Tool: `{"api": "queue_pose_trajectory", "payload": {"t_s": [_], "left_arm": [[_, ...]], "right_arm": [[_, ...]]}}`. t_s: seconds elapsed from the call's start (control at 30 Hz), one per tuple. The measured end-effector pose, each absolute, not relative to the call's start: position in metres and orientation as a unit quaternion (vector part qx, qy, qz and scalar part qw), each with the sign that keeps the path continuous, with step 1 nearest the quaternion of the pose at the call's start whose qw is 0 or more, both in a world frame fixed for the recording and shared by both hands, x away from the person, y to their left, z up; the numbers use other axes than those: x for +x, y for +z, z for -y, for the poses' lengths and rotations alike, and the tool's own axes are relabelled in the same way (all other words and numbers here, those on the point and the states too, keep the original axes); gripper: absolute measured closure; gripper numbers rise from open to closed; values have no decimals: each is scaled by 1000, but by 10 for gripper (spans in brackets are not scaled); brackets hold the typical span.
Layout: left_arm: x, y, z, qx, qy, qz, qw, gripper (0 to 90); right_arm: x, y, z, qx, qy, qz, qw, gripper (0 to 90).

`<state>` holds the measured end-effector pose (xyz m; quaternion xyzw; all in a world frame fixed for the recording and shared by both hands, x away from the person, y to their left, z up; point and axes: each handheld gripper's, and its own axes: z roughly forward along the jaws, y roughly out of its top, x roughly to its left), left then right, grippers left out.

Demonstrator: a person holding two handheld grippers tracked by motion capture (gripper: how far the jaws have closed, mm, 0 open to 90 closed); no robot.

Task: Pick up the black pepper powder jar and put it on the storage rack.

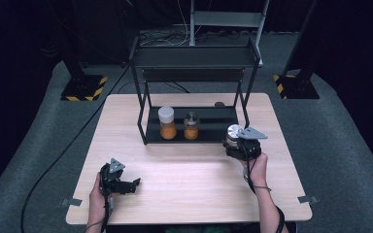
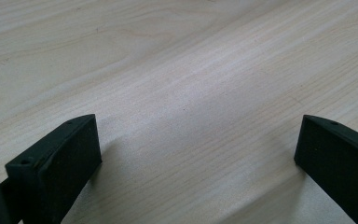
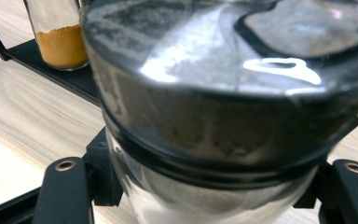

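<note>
My right gripper [image 1: 240, 144] is shut on a glass jar with a silver metal lid [image 1: 233, 132], held just off the front right corner of the black rack's lower shelf [image 1: 216, 122]. In the right gripper view the jar [image 3: 223, 93] looms close between the two black jaws, whose fingers [image 3: 65, 191] press its glass body. On that shelf stand a white-lidded jar of orange powder [image 1: 167, 122] and a smaller jar of orange powder [image 1: 191, 125]. My left gripper [image 1: 135, 184] rests low at the table's front left, open; in its own view the left gripper [image 2: 198, 154] has bare wood between the jaws.
The black two-tier rack [image 1: 194, 57] stands at the back middle of the wooden table [image 1: 189, 174]. A small dark object [image 1: 219, 104] lies behind the rack's right leg. A jar of orange powder [image 3: 60, 37] stands on the shelf edge in the right gripper view.
</note>
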<state>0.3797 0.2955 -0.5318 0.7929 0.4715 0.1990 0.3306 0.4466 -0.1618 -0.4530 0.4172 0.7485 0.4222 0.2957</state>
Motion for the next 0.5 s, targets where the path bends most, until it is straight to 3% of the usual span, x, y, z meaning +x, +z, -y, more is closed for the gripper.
{"api": "queue_pose_trajectory", "payload": {"t_s": [0.5], "left_arm": [[380,-532,-296,793,199,-471,331,1]], "right_arm": [[452,-453,157,415,417,-754,292,302]]}}
